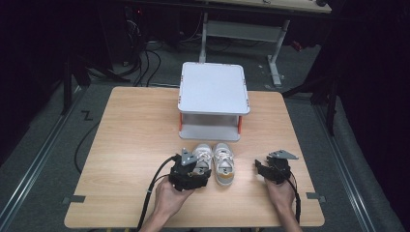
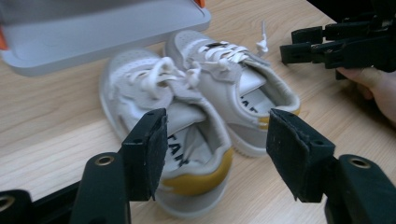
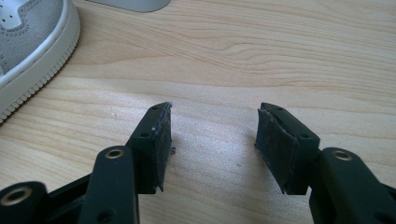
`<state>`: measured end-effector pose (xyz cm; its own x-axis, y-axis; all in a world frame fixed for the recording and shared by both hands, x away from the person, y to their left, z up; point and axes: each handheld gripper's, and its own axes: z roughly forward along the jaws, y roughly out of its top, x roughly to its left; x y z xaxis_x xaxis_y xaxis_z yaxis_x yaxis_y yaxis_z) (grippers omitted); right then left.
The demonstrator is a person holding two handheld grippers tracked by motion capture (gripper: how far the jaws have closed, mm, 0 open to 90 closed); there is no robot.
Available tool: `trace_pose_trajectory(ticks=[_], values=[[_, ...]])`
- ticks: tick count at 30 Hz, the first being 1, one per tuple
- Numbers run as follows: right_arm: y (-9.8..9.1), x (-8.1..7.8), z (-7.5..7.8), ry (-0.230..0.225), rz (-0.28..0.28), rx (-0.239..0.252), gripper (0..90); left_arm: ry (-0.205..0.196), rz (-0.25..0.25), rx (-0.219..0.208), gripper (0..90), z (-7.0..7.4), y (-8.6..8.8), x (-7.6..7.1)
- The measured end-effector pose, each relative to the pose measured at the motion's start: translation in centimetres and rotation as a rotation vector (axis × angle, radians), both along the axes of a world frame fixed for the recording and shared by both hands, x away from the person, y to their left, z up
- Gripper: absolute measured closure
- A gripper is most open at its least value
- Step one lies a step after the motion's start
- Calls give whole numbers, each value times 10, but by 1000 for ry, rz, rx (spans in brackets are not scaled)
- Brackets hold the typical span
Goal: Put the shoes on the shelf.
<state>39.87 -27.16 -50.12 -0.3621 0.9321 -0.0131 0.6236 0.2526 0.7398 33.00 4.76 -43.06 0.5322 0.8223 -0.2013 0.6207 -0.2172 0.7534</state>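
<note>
Light wood table [image 1: 130, 145] carries 2 small shoes side by side in front of a grey 2-tier stand [image 1: 213, 89]: in the high view your left gripper [image 1: 192, 173] sits over the heel of the left shoe [image 1: 202, 155], and your right gripper [image 1: 267, 166] rests on bare wood just beside the right shoe [image 1: 223, 162]. In the left gripper view the jaws stand apart astride the yellow heel tab of the near shoe [image 2: 187, 135], pads not yet pressing; lower until both pads flank the heel collar, keep clear of the loose laces, then close squarely. The other shoe [image 2: 243, 93] touches it, so avoid dragging both. In the right gripper view the jaws are released with nothing between them; the shoe's sole edge [image 3: 32, 51] lies to one side.
</note>
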Motion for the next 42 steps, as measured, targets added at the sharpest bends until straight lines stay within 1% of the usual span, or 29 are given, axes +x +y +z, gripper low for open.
trace_pose_trajectory(ticks=[1, 2, 6, 8, 10, 12, 15, 18, 21, 23, 26, 28, 31, 32, 33, 34, 36, 38, 42], values=[[0, 0, 0, 0, 0, 0, 451, 4, 8, 3, 383, -1, -4, 2], [0, 0, 0, 0, 0, 0, 450, 3, 15, 19, 383, -2, -7, 4], [0, 0, 0, 0, -3, -1, 450, 13, 69, 46, 384, -5, -20, 8], [0, 0, 0, 1, -6, -1, 448, 24, 88, 52, 380, -7, -26, 11], [0, 0, 0, -1, -8, -1, 447, 28, 107, 72, 381, -10, -30, 14], [0, 0, 0, 0, -12, 1, 448, 27, 119, 68, 387, -11, -33, 15], [0, 0, 0, -1, -14, 0, 448, 22, 146, 74, 381, -9, -37, 15], [0, 0, 0, 1, -17, 0, 448, 30, 153, 88, 370, -8, -40, 16], [0, 0, 0, 0, -19, -1, 447, 24, 162, 104, 378, -9, -41, 15], [0, 0, 0, 0, -19, -1, 448, 36, 163, 104, 382, -10, -41, 14], [0, 0, 0, -1, -18, -2, 447, 33, 176, 78, 372, -10, -41, 13], [0, 0, 0, -1, -21, -2, 449, 27, 177, 95, 360, -11, -43, 12], [-1, 0, 0, -1, -22, -1, 450, 36, 178, 97, 353, -12, -44, 12], [0, 0, 0, -1, -22, -2, 450, 41, 177, 100, 352, -13, -43, 12], [0, 0, 0, -1, -22, -3, 449, 60, 174, 92, 353, -13, -43, 12], [0, 0, 0, -2, -22, -3, 449, 81, 165, 74, 362, -15, -43, 11], [0, 0, 0, -1, -22, -2, 449, 79, 162, 81, 363, -17, -44, 10], [0, 0, 0, -1, -22, -3, 449, 80, 171, 58, 365, -15, -43, 13], [0, 0, 0, -1, -24, -3, 449, 98, 185, 52, 373, -11, -44, 20]])
